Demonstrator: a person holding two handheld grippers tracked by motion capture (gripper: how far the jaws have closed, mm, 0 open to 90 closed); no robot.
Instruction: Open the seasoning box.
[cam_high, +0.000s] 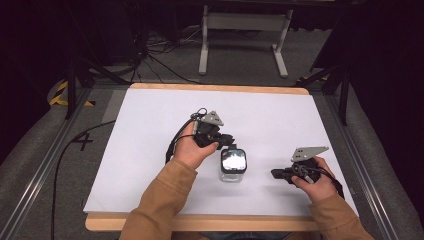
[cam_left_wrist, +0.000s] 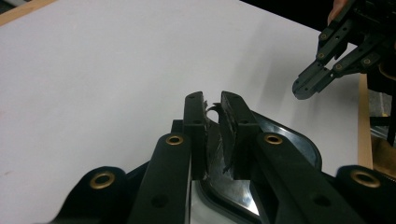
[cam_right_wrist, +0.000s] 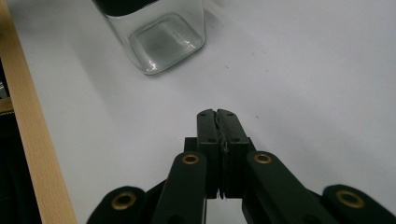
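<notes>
Glass jar (cam_high: 233, 167) with a black-rimmed lid (cam_high: 233, 159) stands upright on the white surface (cam_high: 150, 150), a little right of centre and toward the near edge. The person's left gripper (cam_high: 229, 140) sits at the lid's far-left corner; in the left gripper view its jaws are nearly together, pinching a small dark tab or edge of the lid (cam_left_wrist: 280, 140), whose glossy top shows just below them. The right gripper (cam_high: 276, 173) lies low, just above the surface, well to the right of the jar and near the right-hand part of the near edge, its jaws pressed together on nothing, pointing toward the jar. In the right gripper view the clear, square-bodied jar (cam_right_wrist: 156, 37) stands ahead of those shut jaws, apart from them, beside the wooden border of the surface (cam_right_wrist: 28, 140). Judged from these frames, the opening of the jar is at an early stage: a hold on the lid appears made, yet the lid sits flat on the jar. Left to do, by that reading, are lifting or peeling the lid away and, likely, steadying the glass with the free gripper.
</notes>
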